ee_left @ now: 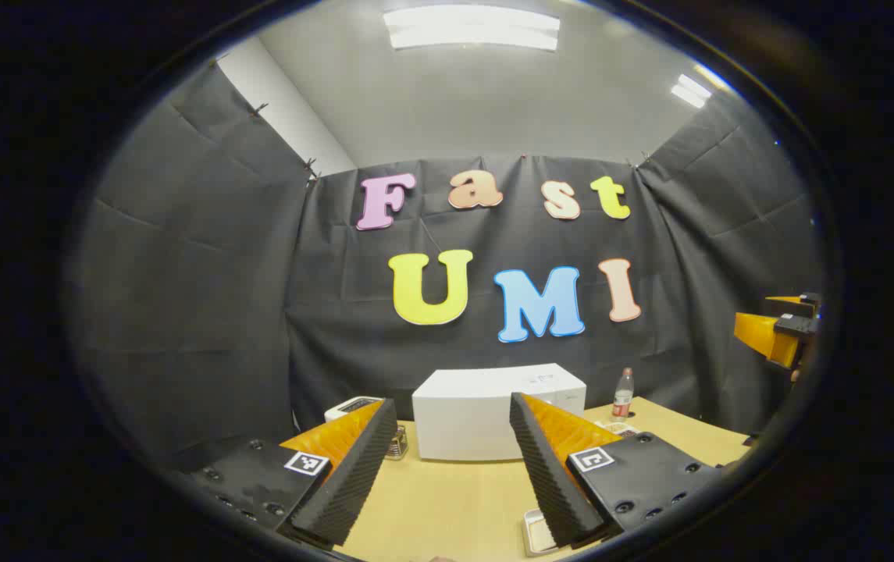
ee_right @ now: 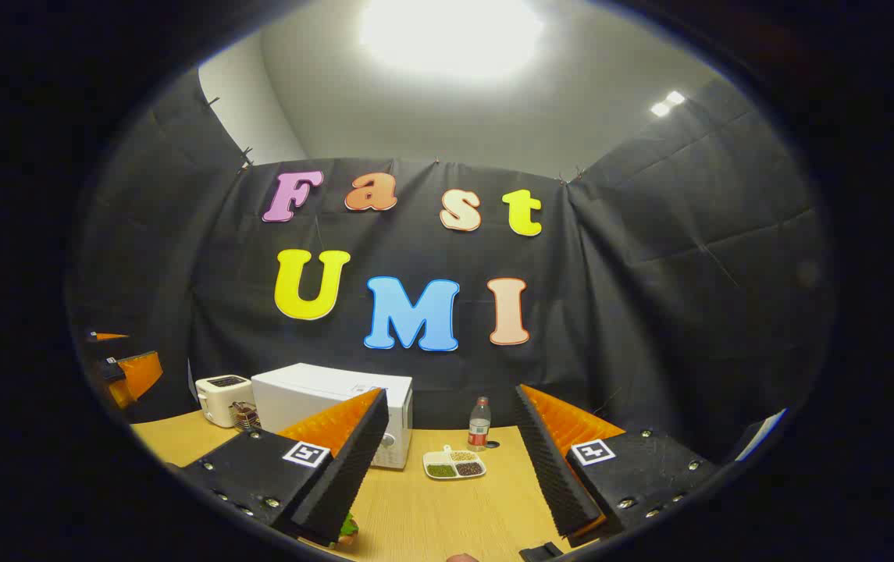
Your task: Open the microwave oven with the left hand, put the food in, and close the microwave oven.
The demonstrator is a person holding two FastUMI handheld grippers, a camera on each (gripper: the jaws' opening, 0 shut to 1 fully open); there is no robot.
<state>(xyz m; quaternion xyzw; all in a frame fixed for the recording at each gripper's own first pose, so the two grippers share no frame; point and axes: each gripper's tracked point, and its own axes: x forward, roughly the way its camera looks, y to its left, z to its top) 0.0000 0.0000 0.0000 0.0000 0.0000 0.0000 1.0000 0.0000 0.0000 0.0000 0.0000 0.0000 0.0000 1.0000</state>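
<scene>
Viewing from the left gripper view: the left gripper hangs above the table with its jaws spread wide and nothing between them. The microwave oven sits closed at the far side of the table, framed between the two fingers and well apart from them. A toaster stands just beside it on one side, a bottle on the other. A shallow tray lies near the lower edge; its contents cannot be made out. The other gripper shows at the far right edge.

From the right gripper view: the right gripper is likewise wide open and empty. A divided dish of small foods rests on the table between the fingers, near the bottle and just beside the oven's control end. Something green peeks from under one finger; what it is cannot be told.

Assessment: the opening step has not begun. For a clean result, the left gripper should advance squarely to the door's free edge, close on the handle or edge, and swing along the hinge arc. Which edge that is cannot be judged from the left gripper view. The right gripper should stay clear of the door's sweep.
</scene>
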